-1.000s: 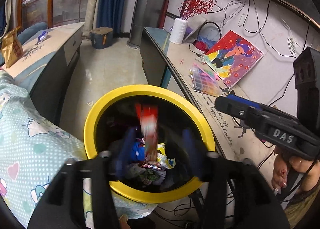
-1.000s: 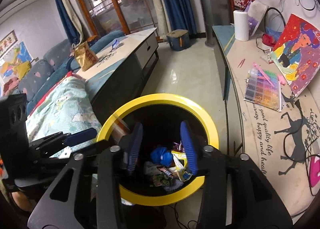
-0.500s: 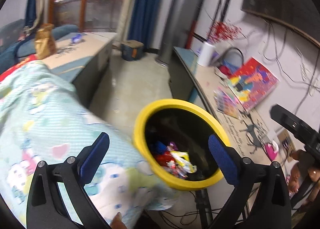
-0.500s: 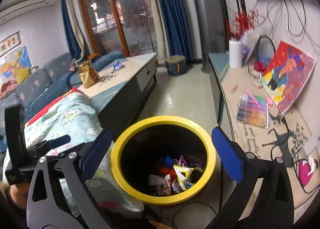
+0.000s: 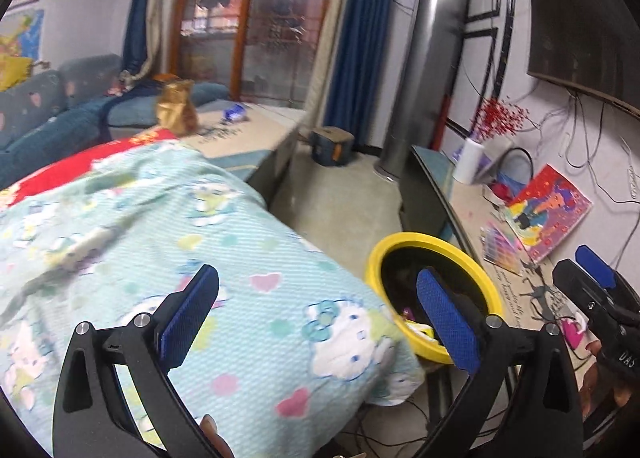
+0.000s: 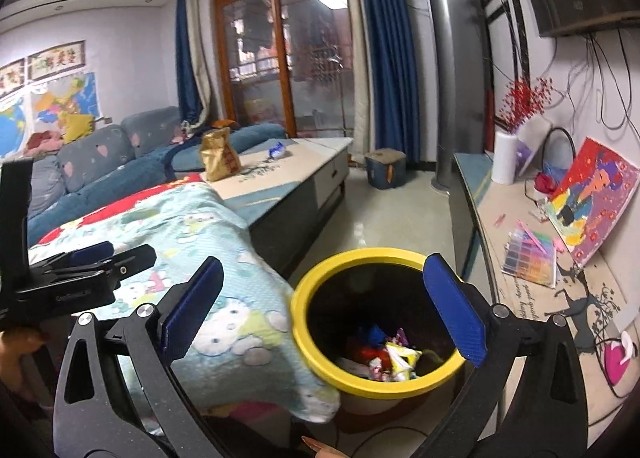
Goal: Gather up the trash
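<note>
Trash (image 6: 384, 354) lying in a loose heap at the bottom of yellow-rimmed bin (image 6: 316, 354), wrappers in red, blue, yellow and white. Bin (image 5: 374, 278) standing on floor between quilt-covered surface and low wall-side cabinet (image 6: 520, 298), rim touching or just overlapped by patterned quilt (image 6: 224, 258). Left gripper (image 5: 316, 314) hanging over quilt (image 5: 200, 238), fingers spread wide, gripping nothing, right-hand blue pad (image 5: 448, 322) lying across bin's edge in view. Right gripper (image 6: 324, 306) hovering above bin, fingers likewise spread wide and gripping nothing, bin opening showing between them. Gold bag (image 6: 220, 156) standing upright on coffee table (image 6: 304, 162), small blue wrapper (image 6: 277, 148) lying near it. Colourful painting (image 6: 592, 198) leaning against wall on cabinet, bead box (image 6: 528, 258) lying flat just beside it.
</note>
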`<state>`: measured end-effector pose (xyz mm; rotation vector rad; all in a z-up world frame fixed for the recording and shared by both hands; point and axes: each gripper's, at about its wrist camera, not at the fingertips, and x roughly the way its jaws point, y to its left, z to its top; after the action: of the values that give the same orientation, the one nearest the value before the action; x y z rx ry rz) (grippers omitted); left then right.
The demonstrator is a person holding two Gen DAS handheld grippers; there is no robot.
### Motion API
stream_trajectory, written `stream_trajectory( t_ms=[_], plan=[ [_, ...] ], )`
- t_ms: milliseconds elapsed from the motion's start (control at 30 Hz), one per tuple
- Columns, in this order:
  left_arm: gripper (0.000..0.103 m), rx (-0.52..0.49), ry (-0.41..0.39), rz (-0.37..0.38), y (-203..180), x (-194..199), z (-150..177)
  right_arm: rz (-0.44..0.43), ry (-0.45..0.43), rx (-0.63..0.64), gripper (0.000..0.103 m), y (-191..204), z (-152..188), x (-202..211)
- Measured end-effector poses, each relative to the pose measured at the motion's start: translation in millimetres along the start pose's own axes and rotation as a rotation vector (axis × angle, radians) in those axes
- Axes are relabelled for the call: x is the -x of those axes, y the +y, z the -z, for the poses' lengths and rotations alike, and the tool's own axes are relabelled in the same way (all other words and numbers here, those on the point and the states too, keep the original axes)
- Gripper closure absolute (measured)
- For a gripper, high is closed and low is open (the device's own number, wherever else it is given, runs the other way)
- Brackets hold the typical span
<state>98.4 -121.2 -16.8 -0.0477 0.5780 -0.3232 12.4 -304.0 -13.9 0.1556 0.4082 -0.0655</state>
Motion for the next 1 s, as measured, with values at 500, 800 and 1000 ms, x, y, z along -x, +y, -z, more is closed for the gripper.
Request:
stream_trajectory(
  t_ms=[500, 800, 1000],
  plan=[
    [0.006, -0.01, -0.129, -0.146, 40, 73, 48, -0.004, -0.175, 0.096, 0.011, 60, 35, 29],
    [0.006, 0.009, -0.14, -0.148, 48, 79, 50, -0.01, -0.162, 0.091, 0.011, 61, 36, 26],
    [0.006, 0.009, -0.142, -0.143, 46, 79, 49, -0.008, -0.162, 0.094, 0.011, 61, 37, 26]
  ],
)
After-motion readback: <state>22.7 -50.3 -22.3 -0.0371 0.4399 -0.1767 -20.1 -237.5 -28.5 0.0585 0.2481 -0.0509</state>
